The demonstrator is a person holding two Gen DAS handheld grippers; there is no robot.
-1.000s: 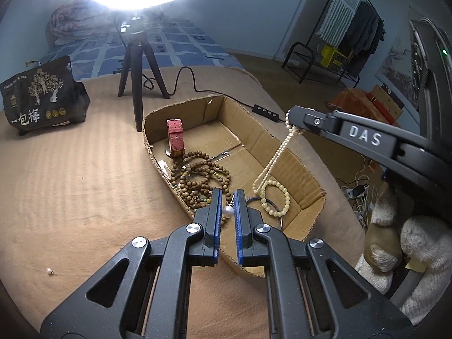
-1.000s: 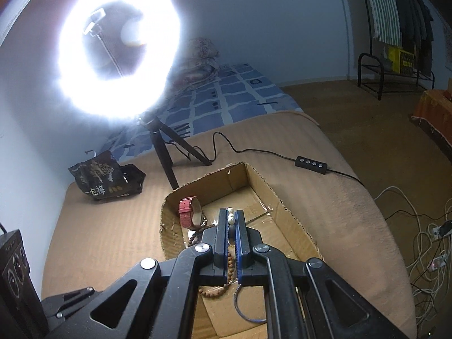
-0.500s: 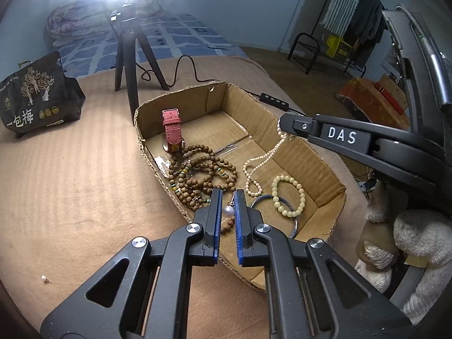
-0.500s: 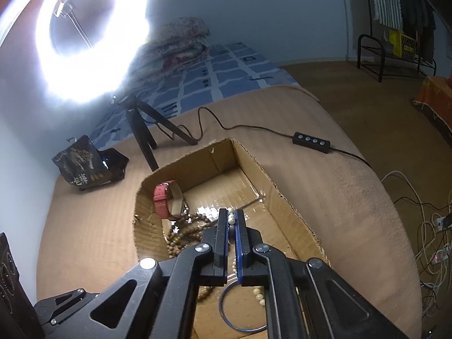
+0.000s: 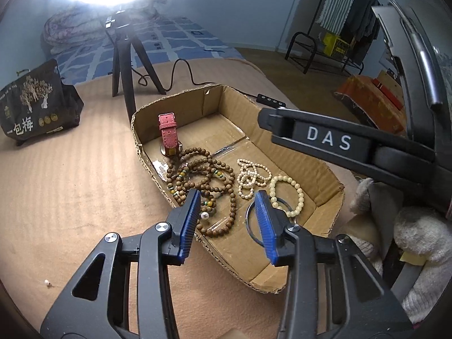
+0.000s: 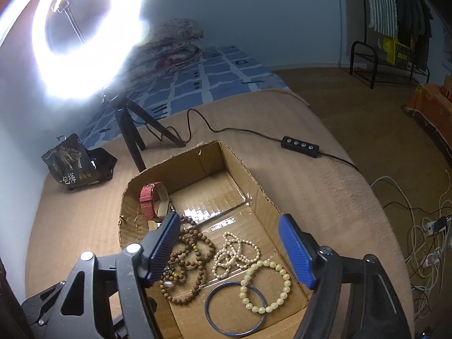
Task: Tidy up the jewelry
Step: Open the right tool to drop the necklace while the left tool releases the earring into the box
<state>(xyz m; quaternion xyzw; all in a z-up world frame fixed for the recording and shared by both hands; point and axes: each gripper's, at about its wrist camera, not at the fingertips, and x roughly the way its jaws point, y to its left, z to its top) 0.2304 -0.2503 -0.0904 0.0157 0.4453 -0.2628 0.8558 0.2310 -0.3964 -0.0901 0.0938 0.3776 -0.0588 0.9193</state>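
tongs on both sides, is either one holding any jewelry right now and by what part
Nothing is held. The left tongs and right tongs both stand open and empty above the cardboard box; the pearl necklace lies loose on the box floor.

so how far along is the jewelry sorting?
Mostly done: the cardboard box holds the red watch, wooden beads, pearl necklace, pale bead bracelet and blue bangle. Nothing in hand: left tool and right tool are open. Left: a tiny earring-like piece on the blanket.
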